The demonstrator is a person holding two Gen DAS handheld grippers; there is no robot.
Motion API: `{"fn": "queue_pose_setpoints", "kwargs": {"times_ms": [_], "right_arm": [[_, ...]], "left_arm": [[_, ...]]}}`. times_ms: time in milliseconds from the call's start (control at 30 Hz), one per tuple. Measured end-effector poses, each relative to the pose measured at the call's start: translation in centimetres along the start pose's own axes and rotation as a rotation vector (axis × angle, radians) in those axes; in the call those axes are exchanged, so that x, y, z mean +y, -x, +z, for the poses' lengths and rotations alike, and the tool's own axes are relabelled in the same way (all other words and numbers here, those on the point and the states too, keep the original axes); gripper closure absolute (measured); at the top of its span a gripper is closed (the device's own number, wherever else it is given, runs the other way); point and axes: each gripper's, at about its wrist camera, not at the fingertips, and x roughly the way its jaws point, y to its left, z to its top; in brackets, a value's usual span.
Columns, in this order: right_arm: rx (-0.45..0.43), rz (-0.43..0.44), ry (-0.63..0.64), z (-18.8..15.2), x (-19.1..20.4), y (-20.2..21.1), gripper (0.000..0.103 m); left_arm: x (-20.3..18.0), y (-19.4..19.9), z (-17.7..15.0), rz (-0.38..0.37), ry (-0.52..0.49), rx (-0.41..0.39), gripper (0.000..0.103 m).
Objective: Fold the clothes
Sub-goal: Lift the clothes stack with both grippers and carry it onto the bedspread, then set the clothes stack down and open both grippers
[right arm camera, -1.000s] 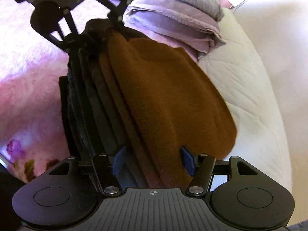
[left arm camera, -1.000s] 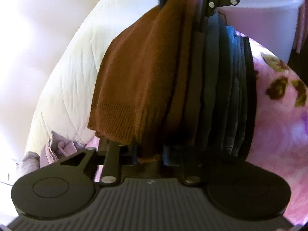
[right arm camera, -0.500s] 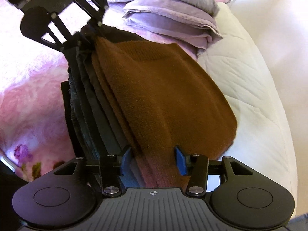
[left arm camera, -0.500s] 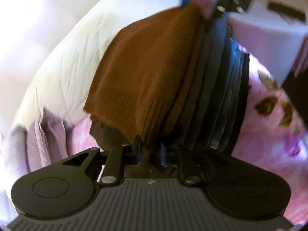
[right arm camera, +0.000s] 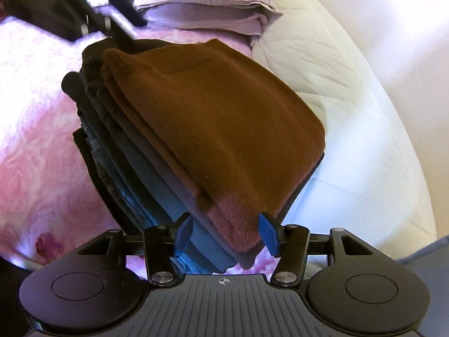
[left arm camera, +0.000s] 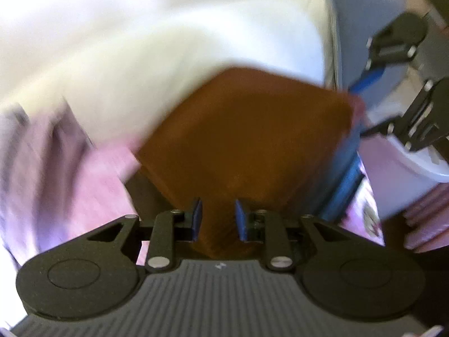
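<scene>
Gripping the sweater (left arm camera: 247,140) on top of the stack (right arm camera: 132,168), your left gripper (left arm camera: 216,219) pinches its near edge in a narrow hold; that view is blurred. Your right gripper (right arm camera: 226,234) stands wide around the opposite corner, pads apart from cloth. Stack sits on the pink blanket (right arm camera: 36,140), beside the quilt (right arm camera: 336,90), likely for squaring up.

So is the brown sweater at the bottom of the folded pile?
No, in the right wrist view the brown sweater lies on top of the pile, with the dark folded clothes stacked beneath it.
</scene>
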Motion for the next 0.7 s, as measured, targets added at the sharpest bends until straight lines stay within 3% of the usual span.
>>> {"fn": "queue_pose_setpoints", "kwargs": {"times_ms": [100, 267, 433, 700], "right_arm": [[-0.008, 0.030, -0.020, -0.1, -0.3, -0.5, 0.047], [-0.006, 0.088, -0.052, -0.2, -1.4, -0.7, 0.043], [-0.016, 0.178, -0.182, -0.2, -3.6, -0.2, 0.042], [-0.011, 0.225, -0.167, 0.1, -4.1, -1.1, 0.042]], "left_arm": [[-0.8, -1.7, -0.8, -0.004, 0.018, 0.034, 0.088], [-0.7, -1.1, 0.0, 0.017, 0.064, 0.057, 0.088], [0.1, -1.1, 0.0, 0.030, 0.158, 0.086, 0.088], [-0.6, -1.7, 0.4, 0.064, 0.149, 0.127, 0.088]]}}
